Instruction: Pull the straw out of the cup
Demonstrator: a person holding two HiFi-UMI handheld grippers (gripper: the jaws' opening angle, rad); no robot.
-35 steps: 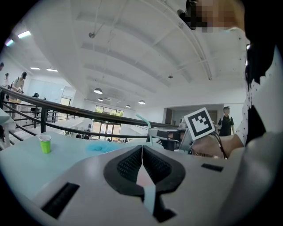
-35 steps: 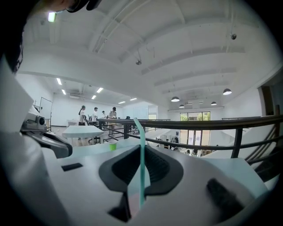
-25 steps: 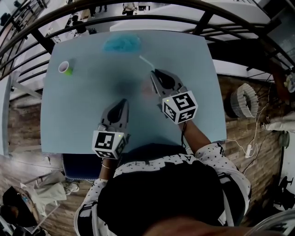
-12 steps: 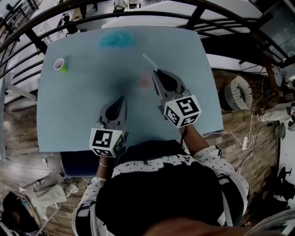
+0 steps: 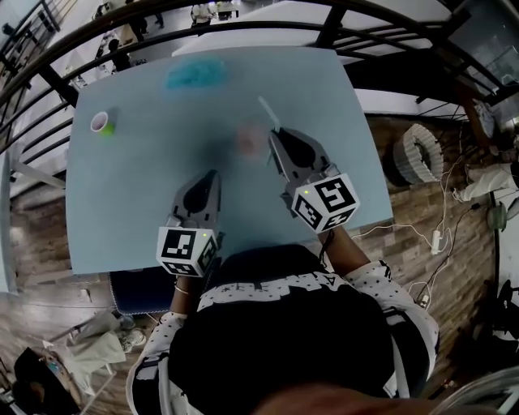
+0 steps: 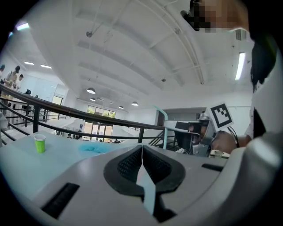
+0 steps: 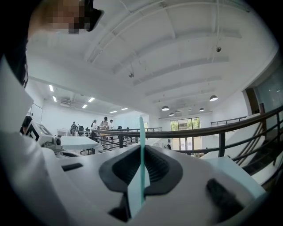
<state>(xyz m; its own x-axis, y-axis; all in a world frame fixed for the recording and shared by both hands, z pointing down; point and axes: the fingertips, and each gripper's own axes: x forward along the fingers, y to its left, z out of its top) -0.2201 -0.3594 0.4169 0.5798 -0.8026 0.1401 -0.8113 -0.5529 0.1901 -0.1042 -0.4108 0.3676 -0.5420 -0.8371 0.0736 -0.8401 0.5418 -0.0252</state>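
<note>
A pale teal straw (image 5: 266, 112) with a bent top slants up from the tip of my right gripper (image 5: 276, 135), which is shut on it. In the right gripper view the straw (image 7: 142, 145) stands upright between the closed jaws. A faint, blurred clear cup (image 5: 248, 141) sits on the blue table just left of that gripper's tip; whether the straw's lower end is inside it is hidden. My left gripper (image 5: 212, 175) rests nearer me, shut with nothing in it. In the left gripper view the straw (image 6: 164, 130) shows beside the right gripper (image 6: 200, 137).
A small green cup (image 5: 103, 123) stands at the table's far left, also seen as the green cup (image 6: 40, 143). A blue cloth (image 5: 195, 73) lies at the far edge. A dark railing (image 5: 243, 24) runs beyond the table (image 5: 130, 203). Cables lie on the floor at right.
My right gripper, with the straw in it, has shifted a little to the right, away from the blue cloth. The left gripper has hardly moved.
</note>
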